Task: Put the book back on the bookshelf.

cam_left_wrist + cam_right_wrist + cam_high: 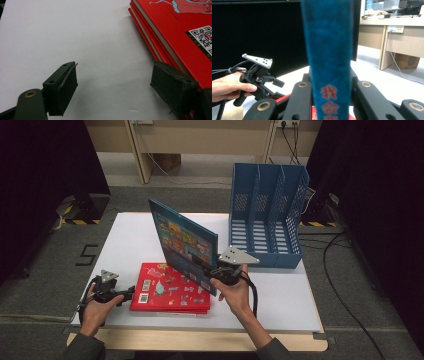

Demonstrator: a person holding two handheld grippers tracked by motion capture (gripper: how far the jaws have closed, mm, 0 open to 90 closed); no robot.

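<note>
Books are the matter in hand on the white table (140, 227): the right gripper (220, 271) pinches a blue book (185, 242) by its near lower corner, holding it upright and tilted above the table's middle, its picture cover facing right and toward the person. In the right gripper view the blue spine (329, 57), with red characters low on it, rises between the two black jaws, which press on it from either side. Just left of and below the raised book, a stack of red books (170, 287) lies flat near the table's near edge, a code label on the top cover. The left gripper (127, 292) rests low at the near left, its tips just beside the stack's left edge. In the left gripper view its fingers (61, 92) stand spread with bare white tabletop between them and nothing pinched, and the right-hand pad sits against the red stack (175, 27), though whether it truly touches cannot be told. A blue file rack (267, 215) with open slots stands at the far right of the table, near the raised book but apart from it.
</note>
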